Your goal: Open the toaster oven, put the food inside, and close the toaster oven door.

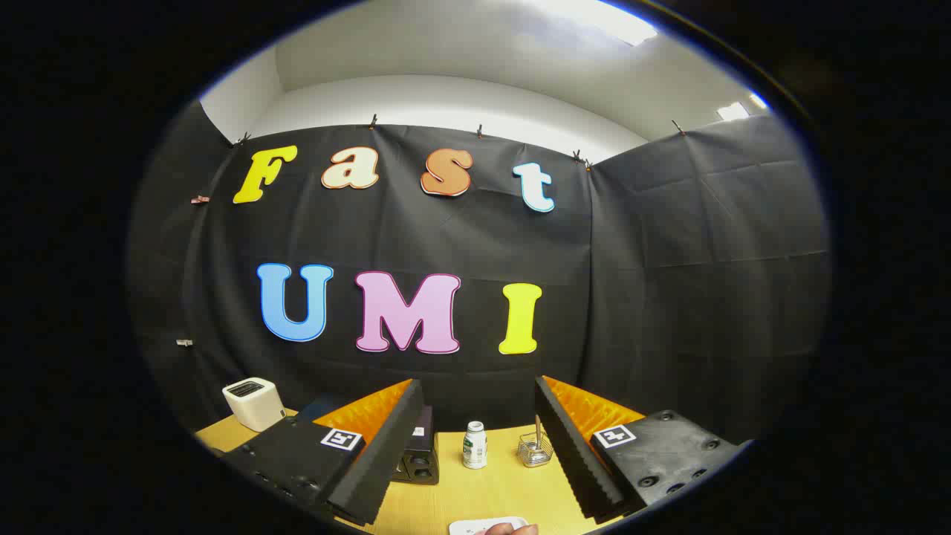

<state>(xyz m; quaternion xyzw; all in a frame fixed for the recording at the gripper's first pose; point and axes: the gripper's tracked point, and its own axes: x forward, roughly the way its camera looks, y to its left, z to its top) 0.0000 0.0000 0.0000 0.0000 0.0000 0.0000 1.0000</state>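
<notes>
My gripper (477,397) is held above the wooden table (475,494), open, with nothing between its fingers. A small dark toaster oven (422,449) stands on the table behind the left finger, which hides most of it; I cannot tell how its door stands. At the near edge of the table, between the fingers and below them, lies a white plate (475,527) with a pinkish piece (511,529) on it, cut off so that I cannot tell what it is.
A white bottle with a green label (474,444) stands just right of the oven. A small wire basket (535,449) sits beside the right finger. A white box-shaped appliance (254,403) stands at the far left of the table. Black cloth walls close the booth.
</notes>
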